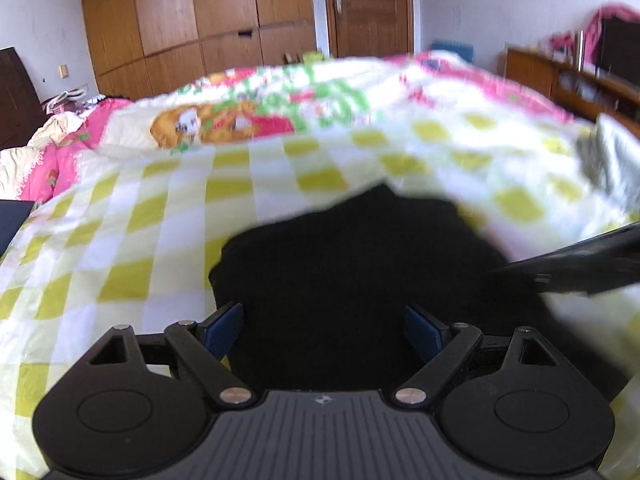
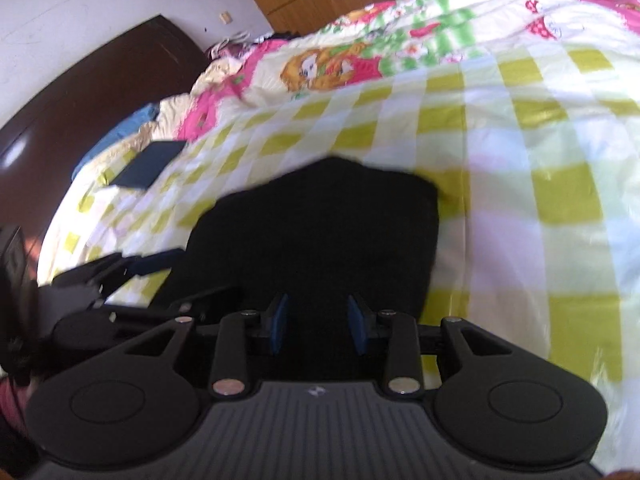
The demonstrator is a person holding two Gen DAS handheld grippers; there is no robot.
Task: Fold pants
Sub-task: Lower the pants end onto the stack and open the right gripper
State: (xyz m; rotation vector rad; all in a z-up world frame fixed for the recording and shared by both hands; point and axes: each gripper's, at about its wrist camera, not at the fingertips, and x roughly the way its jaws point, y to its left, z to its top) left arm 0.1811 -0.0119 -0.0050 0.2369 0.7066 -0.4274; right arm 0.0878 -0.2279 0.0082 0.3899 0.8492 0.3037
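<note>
Black pants (image 1: 344,264) lie bunched on the checked bedspread, right ahead of both grippers; they also show in the right wrist view (image 2: 320,232). My left gripper (image 1: 324,328) is open wide just above the near edge of the pants, holding nothing. My right gripper (image 2: 320,324) is open with a narrower gap, over the near edge of the pants, empty. The right gripper's finger shows at the right of the left wrist view (image 1: 568,268); the left gripper shows at the left of the right wrist view (image 2: 120,280).
The bed (image 1: 120,248) has a yellow-and-white checked cover with a cartoon print farther back. A dark flat notebook-like object (image 2: 148,164) lies near the pillows and dark headboard (image 2: 80,104). Wooden wardrobe (image 1: 200,20) and door stand behind.
</note>
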